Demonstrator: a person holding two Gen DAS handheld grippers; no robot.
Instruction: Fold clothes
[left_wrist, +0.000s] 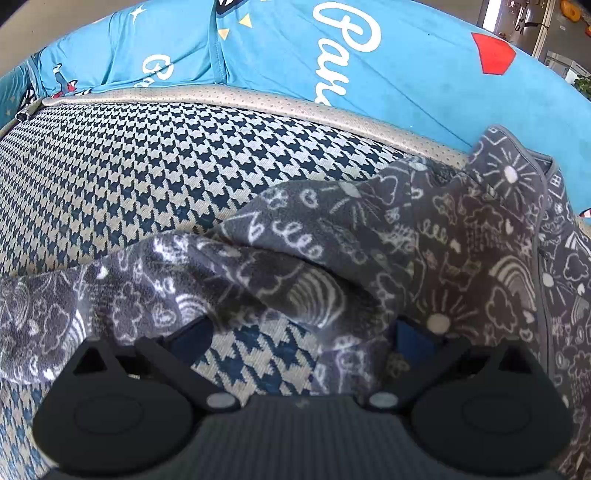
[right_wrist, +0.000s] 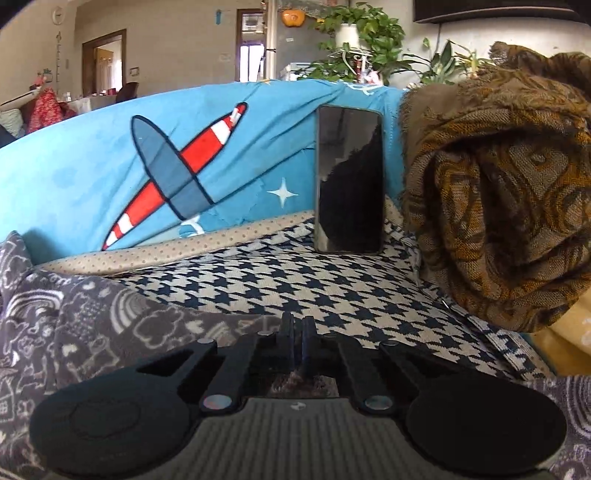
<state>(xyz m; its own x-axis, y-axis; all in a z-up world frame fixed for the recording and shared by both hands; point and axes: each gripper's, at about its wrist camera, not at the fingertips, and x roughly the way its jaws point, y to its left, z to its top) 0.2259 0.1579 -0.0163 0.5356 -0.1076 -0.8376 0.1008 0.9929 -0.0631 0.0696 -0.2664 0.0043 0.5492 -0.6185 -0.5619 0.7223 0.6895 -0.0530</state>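
A grey fleece garment (left_wrist: 406, 240) with white doodles lies rumpled on the houndstooth seat cushion (left_wrist: 147, 166). In the left wrist view my left gripper (left_wrist: 303, 336) is open with its fingers far apart. A fold of the garment drapes over both blue pads (left_wrist: 192, 338), and bare cushion shows between them. In the right wrist view the same garment (right_wrist: 92, 325) spreads from the left and passes under the tool. My right gripper (right_wrist: 297, 325) is shut at the garment's far edge, and a tuft of grey fabric shows between its fingers.
A blue cover (right_wrist: 110, 166) with an aeroplane print hangs over the sofa back. A dark phone (right_wrist: 349, 181) stands upright against it on the cushion (right_wrist: 332, 288). A bundled brown patterned cloth (right_wrist: 498, 203) sits close on the right. Potted plants (right_wrist: 362, 29) stand behind the sofa.
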